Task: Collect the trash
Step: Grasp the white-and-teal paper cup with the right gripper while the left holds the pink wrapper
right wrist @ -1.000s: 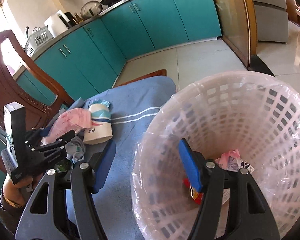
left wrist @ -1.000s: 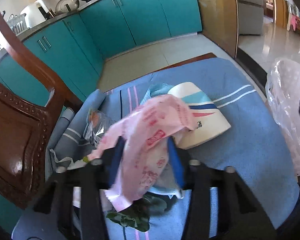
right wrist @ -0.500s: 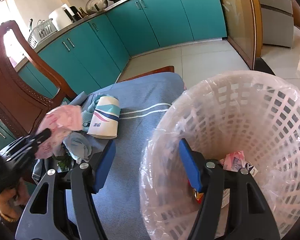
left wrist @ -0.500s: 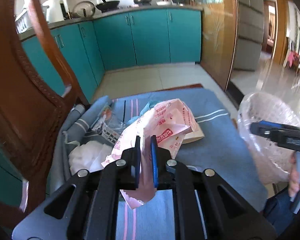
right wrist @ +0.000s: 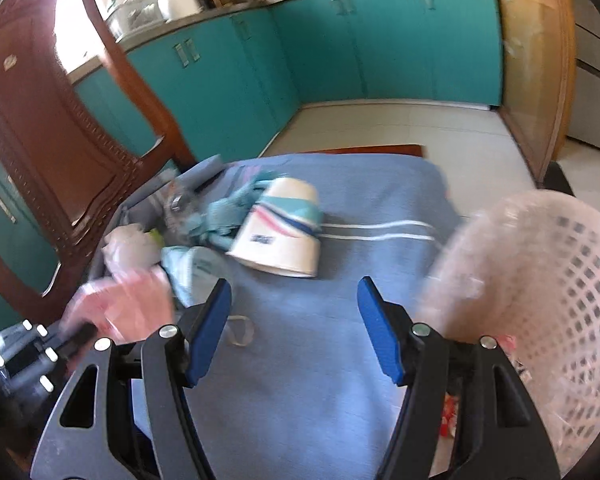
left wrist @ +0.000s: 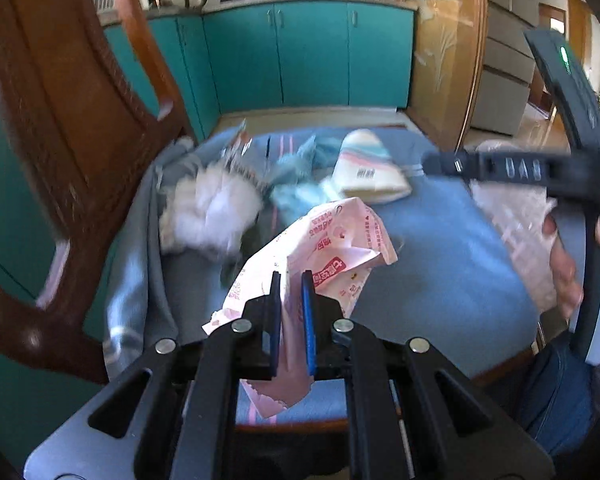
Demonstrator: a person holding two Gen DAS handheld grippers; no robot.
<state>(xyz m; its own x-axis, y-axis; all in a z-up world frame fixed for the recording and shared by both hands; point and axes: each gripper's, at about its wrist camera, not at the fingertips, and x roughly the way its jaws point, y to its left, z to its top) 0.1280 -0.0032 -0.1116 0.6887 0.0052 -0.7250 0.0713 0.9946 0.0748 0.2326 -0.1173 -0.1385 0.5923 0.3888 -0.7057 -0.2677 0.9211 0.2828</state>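
Observation:
My left gripper (left wrist: 291, 280) is shut on a crumpled pink wrapper (left wrist: 332, 248) and holds it above the blue tablecloth (left wrist: 440, 280). In the right wrist view the same pink wrapper (right wrist: 124, 308) is a blur at the lower left. My right gripper (right wrist: 294, 292) stands open over the tablecloth (right wrist: 300, 380) with nothing between its fingers. A white lattice trash basket (right wrist: 540, 280) lined with clear plastic stands just to its right. A paper cup (right wrist: 280, 236) lies on its side ahead, beside blue crumpled paper (right wrist: 216, 220) and white tissue (left wrist: 212, 208).
A dark wooden chair (right wrist: 40, 120) rises at the left of the table. Teal kitchen cabinets (left wrist: 312, 52) and tiled floor lie beyond the far edge. A hand (left wrist: 564, 272) holds the right gripper (left wrist: 500, 168) in front of the basket (left wrist: 512, 216). Some wrappers lie in the basket.
The left jaws closed on the pink wrapper and lifted it back from the pile. The right gripper swung left off the basket's rim and now hangs over the cloth.

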